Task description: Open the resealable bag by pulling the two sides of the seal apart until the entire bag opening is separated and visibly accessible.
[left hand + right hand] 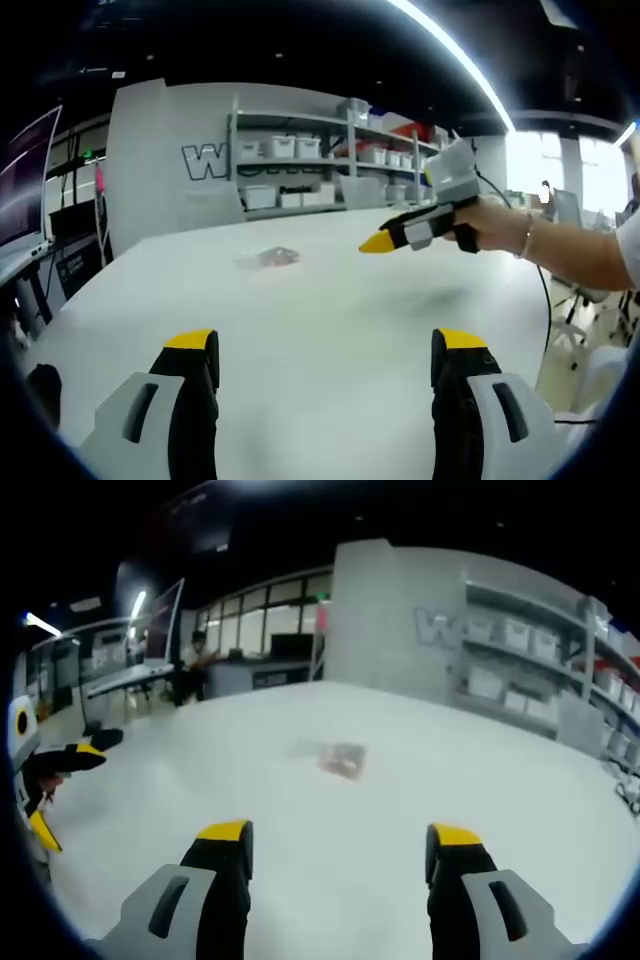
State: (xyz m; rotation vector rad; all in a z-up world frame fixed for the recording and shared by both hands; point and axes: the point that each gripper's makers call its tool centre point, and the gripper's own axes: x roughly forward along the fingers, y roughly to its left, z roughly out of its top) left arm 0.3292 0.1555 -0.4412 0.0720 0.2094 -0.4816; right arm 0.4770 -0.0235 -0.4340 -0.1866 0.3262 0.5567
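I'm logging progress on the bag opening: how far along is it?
Nothing looks done yet. The bag lies flat on the white table, untouched and apart from both tools. In hand: nothing; the left tongs and right tongs are open and empty. Left: reach it, grip both seal sides, pull apart.

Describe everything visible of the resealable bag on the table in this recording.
The resealable bag is a small, clear plastic pouch lying flat on the white table, far ahead of both grippers and touched by nothing. In the right gripper view it looks roughly square with something reddish-brown inside; in the left gripper view it appears as a blurred, pale, translucent patch with a darker part. Its seal is too small and blurred to tell whether it is closed or open.
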